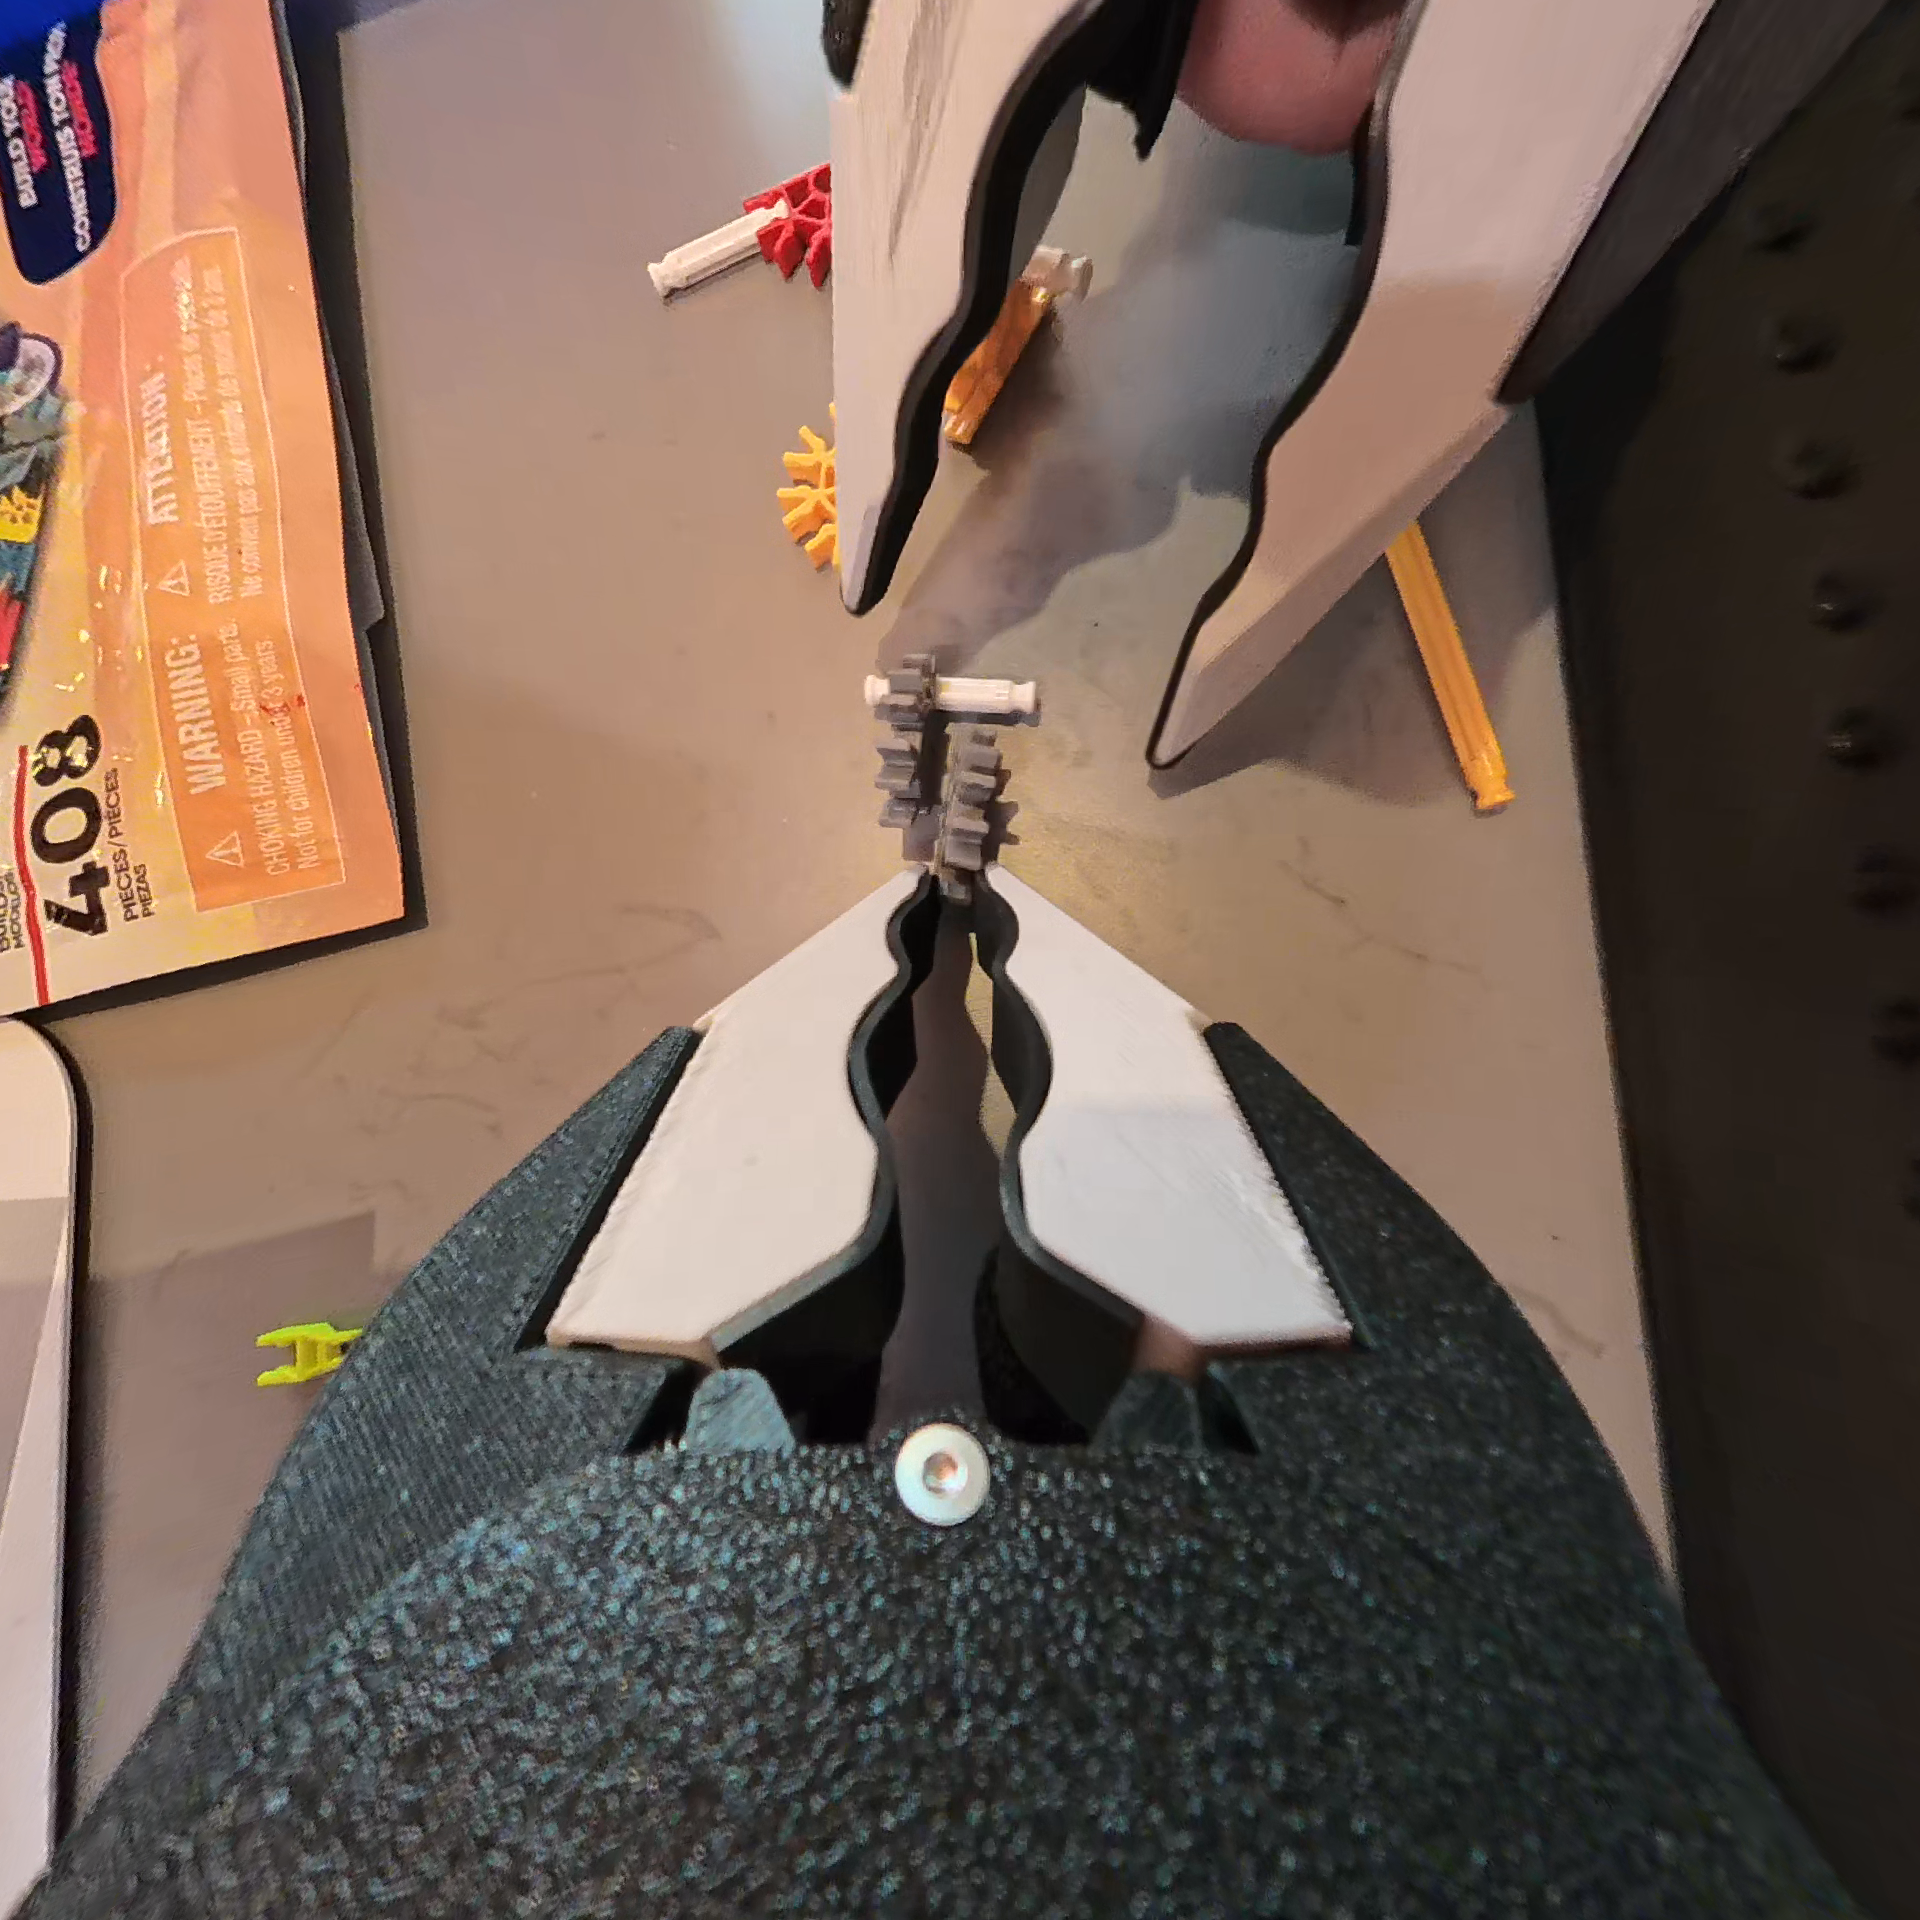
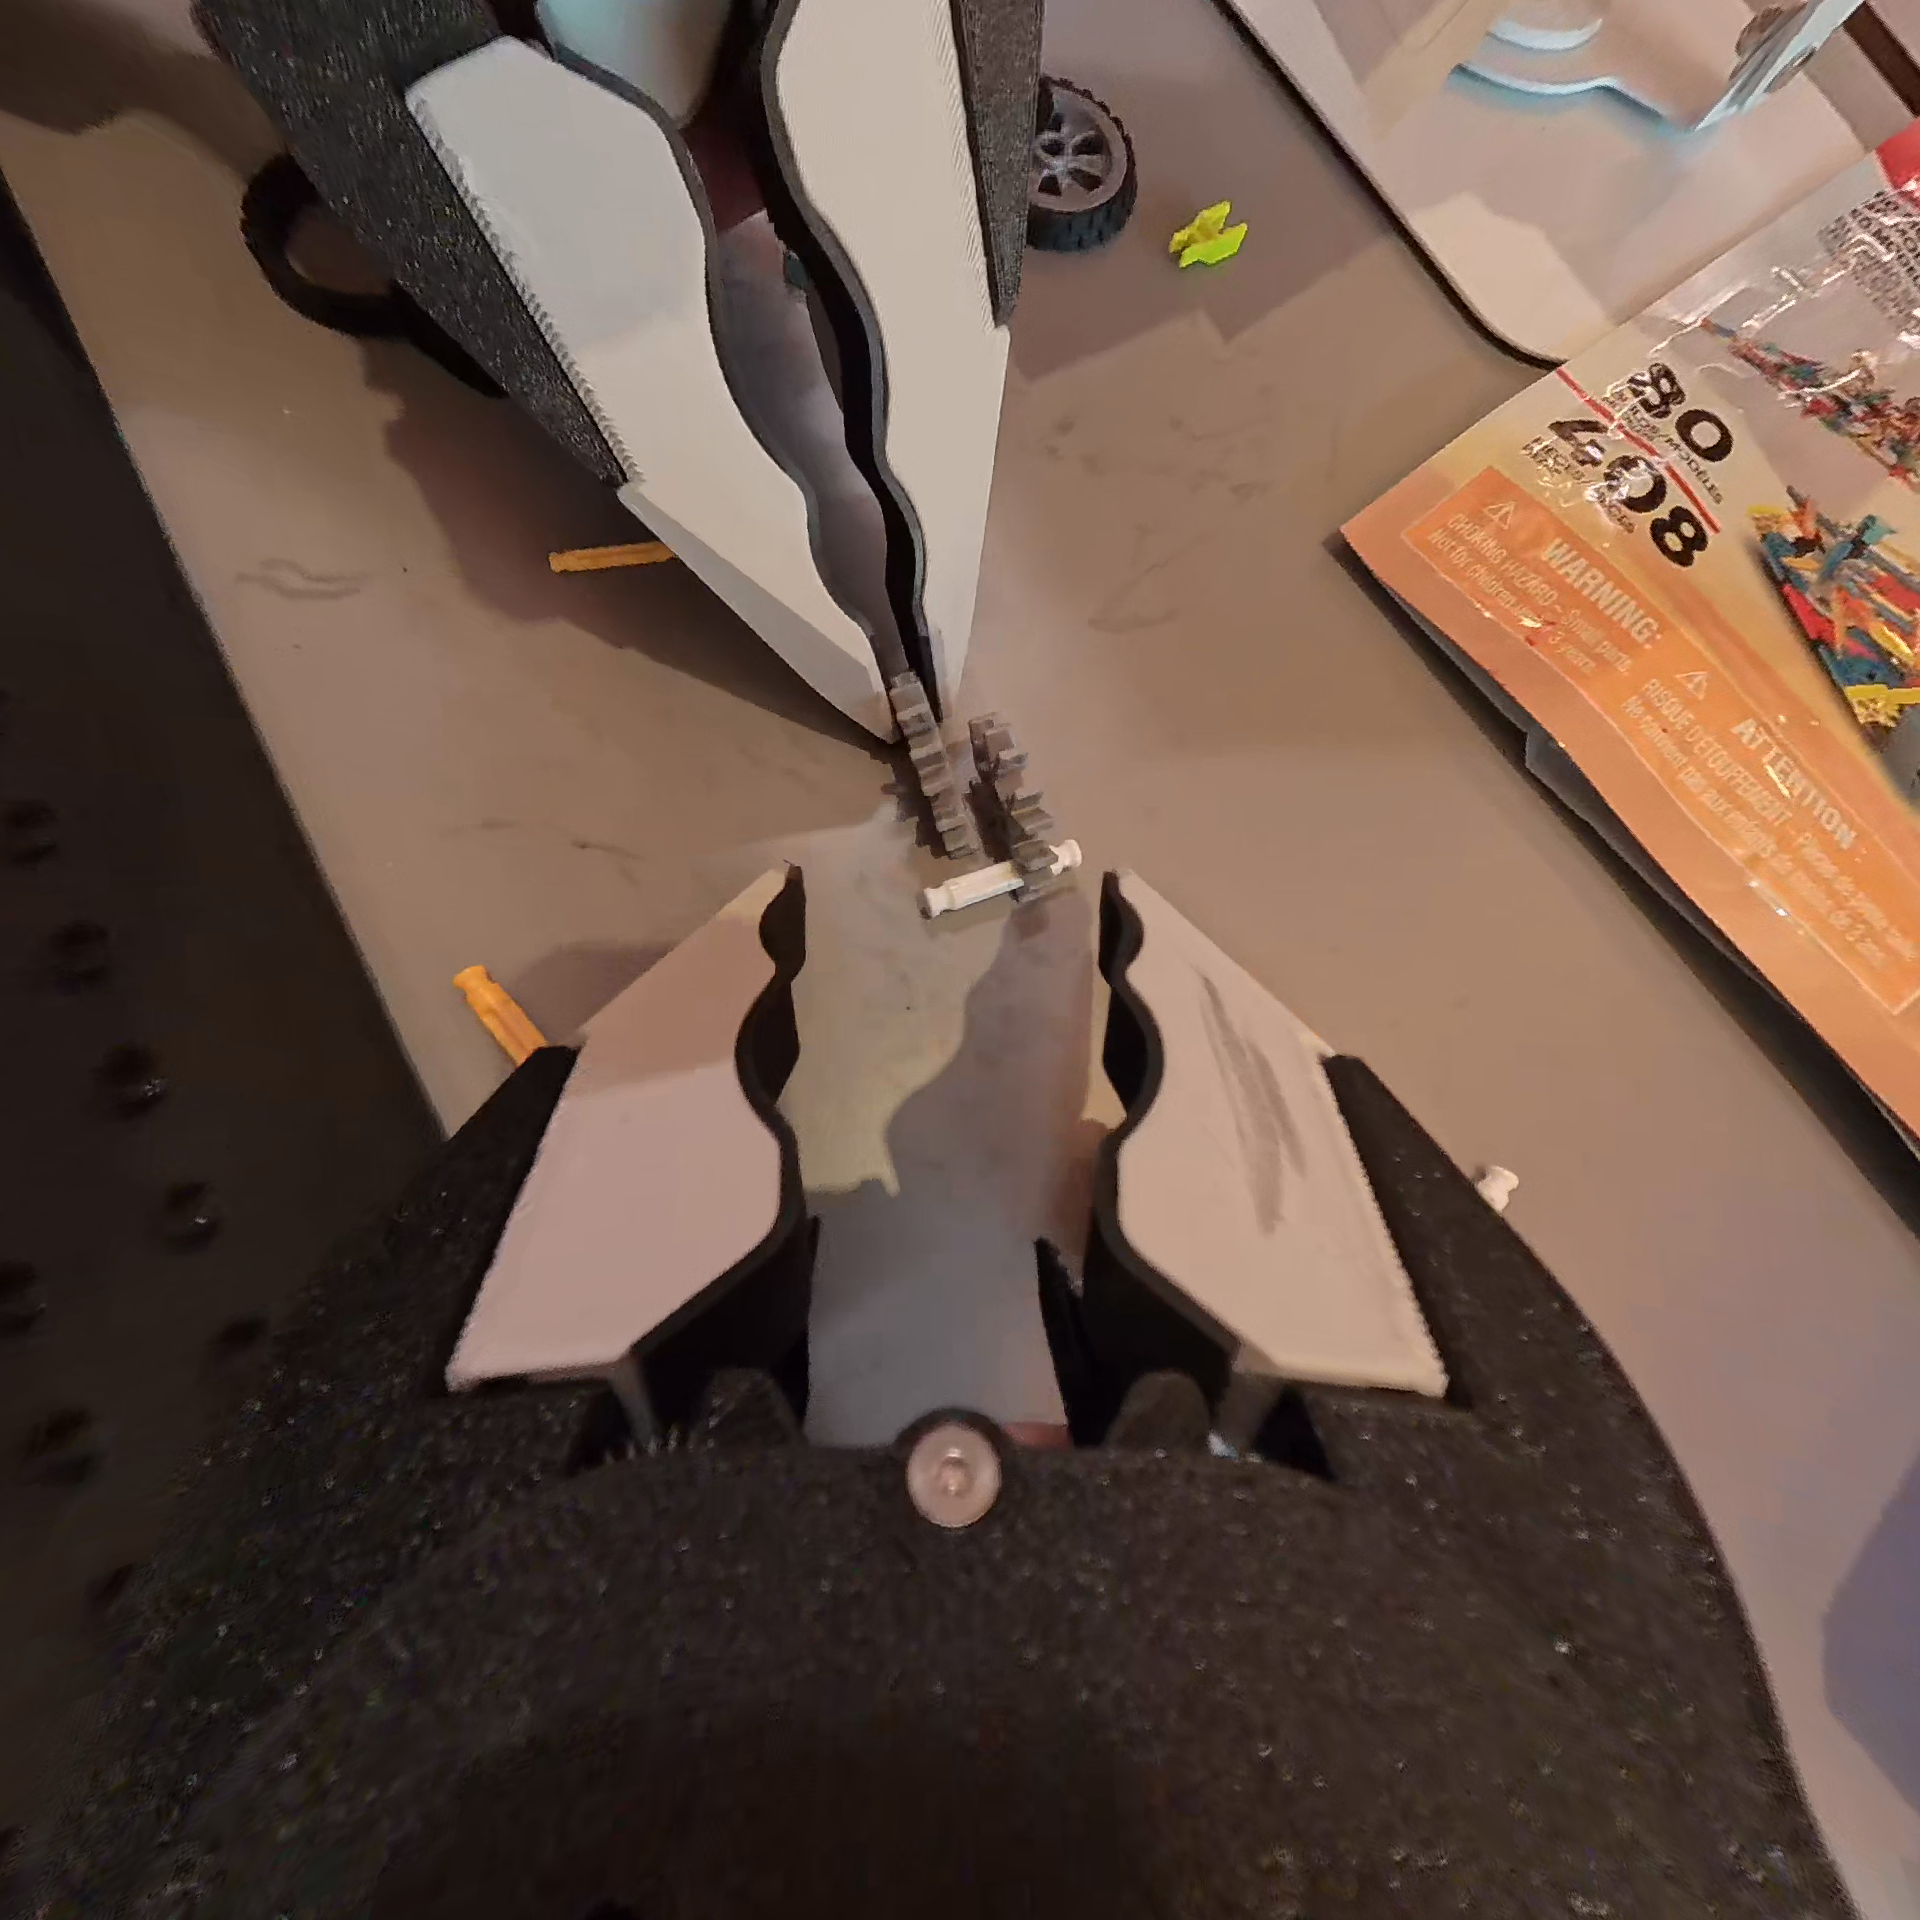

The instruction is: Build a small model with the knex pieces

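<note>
A small assembly of two grey toothed connectors point(image 1: 940, 774) with a short white rod point(image 1: 982, 694) through its far end stands on the grey table. My left gripper point(image 1: 954, 881) is shut on the near grey connector. The right wrist view shows the left gripper point(image 2: 914, 681) from the far side, pinching the same assembly point(image 2: 966, 790). My right gripper point(image 2: 951, 883) is open and empty, with its fingertips on either side of the white rod point(image 2: 987, 885) and just short of it. The left wrist view shows the right gripper point(image 1: 1013, 670) coming in from above.
An orange printed package point(image 1: 208, 520) lies at the left, also in the right wrist view point(image 2: 1662, 644). Loose parts lie about: a red connector with a white rod point(image 1: 769, 234), a yellow connector point(image 1: 816, 499), yellow rods point(image 1: 1449, 675), a green clip point(image 2: 1207, 237) and a wheel point(image 2: 1081, 166). A dark perforated board point(image 1: 1766, 935) borders the table. Left and right tips are no more than a few centimetres apart. Left tips and right tips are each some 15 cm from the orange printed package point(image 1: 208, 520). It is also in sight in the right wrist view point(image 2: 1710, 742).
</note>
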`<state>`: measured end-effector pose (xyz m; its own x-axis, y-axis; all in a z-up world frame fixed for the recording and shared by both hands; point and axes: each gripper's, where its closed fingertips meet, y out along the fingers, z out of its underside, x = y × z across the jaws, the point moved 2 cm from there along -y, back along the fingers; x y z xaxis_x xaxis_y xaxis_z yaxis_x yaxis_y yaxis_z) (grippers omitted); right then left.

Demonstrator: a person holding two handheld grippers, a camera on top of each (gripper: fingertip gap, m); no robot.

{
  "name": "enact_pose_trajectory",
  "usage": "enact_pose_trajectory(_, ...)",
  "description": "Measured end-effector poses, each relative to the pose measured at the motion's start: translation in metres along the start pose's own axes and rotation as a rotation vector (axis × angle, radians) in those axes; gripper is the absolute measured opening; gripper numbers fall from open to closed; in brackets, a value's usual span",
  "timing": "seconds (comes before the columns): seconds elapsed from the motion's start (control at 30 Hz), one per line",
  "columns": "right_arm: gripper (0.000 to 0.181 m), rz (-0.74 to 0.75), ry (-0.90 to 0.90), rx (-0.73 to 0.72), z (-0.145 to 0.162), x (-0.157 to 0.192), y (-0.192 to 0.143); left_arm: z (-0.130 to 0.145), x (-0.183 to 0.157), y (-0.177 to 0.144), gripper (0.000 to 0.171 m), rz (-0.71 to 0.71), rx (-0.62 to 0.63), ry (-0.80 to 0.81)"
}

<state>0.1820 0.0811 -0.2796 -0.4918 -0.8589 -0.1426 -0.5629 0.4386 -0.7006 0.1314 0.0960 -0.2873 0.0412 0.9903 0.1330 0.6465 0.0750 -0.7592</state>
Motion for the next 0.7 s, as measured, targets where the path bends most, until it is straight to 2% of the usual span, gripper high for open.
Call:
enact_pose_trajectory(0.3, 0.053, -0.033, -0.002, 0.008, 0.0019, 0.0042, 0.0068, -0.0017, -0.0025, 0.0016, 0.005, 0.021, 0.0, -0.016)
enact_pose_trajectory(0.7, 0.048, -0.06, 0.001, -0.004, 0.0016, 0.007, 0.0078, -0.0041, -0.0069, 0.0041, 0.005, 0.029, -0.001, 0.07)
